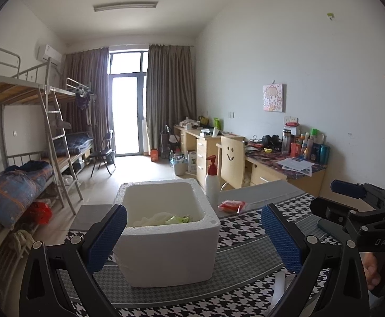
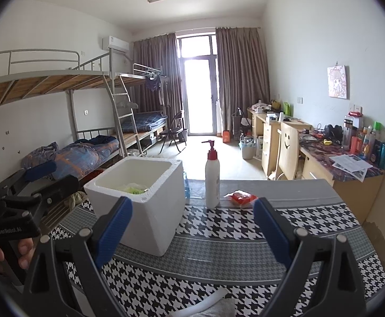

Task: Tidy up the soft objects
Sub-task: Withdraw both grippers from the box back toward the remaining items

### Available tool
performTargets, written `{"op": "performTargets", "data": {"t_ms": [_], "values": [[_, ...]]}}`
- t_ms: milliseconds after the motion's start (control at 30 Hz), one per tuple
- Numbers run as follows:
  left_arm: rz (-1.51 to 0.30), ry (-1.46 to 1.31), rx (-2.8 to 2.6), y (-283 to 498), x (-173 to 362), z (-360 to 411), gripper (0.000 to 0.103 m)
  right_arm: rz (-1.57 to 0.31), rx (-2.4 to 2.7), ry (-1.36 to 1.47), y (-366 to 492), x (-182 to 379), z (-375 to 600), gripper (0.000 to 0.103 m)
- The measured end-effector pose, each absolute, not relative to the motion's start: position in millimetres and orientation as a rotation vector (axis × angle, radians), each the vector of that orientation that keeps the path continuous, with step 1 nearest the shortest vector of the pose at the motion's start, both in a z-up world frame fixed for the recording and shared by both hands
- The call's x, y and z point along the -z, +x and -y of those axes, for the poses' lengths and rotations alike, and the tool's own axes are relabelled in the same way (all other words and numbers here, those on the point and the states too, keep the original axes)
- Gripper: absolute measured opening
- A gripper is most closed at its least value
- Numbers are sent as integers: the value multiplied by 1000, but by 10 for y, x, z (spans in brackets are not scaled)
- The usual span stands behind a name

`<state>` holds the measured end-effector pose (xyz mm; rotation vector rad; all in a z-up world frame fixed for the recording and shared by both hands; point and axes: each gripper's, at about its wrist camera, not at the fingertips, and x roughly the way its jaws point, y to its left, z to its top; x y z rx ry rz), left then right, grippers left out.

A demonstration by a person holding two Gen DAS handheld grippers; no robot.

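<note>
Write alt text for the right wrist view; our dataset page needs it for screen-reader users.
Open blue-padded right tongs hover over a houndstooth tablecloth, facing a white foam box with pale green soft items inside. A red-capped pump bottle and red packet sit behind it; the left tongs show at the left edge.

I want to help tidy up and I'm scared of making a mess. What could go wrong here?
Two things, maybe. The tall white pump bottle with the red top stands right beside the red plastic-wrapped packet; an open right gripper reaching for the packet could tip it. The white foam box, already holding light green soft things, looks light, so a bump from the open left gripper might slide it on the houndstooth tablecloth.
</note>
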<state>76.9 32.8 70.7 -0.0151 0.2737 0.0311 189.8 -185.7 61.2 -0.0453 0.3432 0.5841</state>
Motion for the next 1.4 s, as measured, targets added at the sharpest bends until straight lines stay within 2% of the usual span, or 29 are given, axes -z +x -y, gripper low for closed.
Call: {"op": "performTargets", "data": {"t_ms": [1067, 1400], "values": [[-276, -64, -47, 563, -228, -312, 102, -377, -581, -24, 1815, -202, 2015, 95], [-325, -85, -2, 608, -82, -286, 102, -400, -593, -22, 1768, -56, 2029, 95]]}}
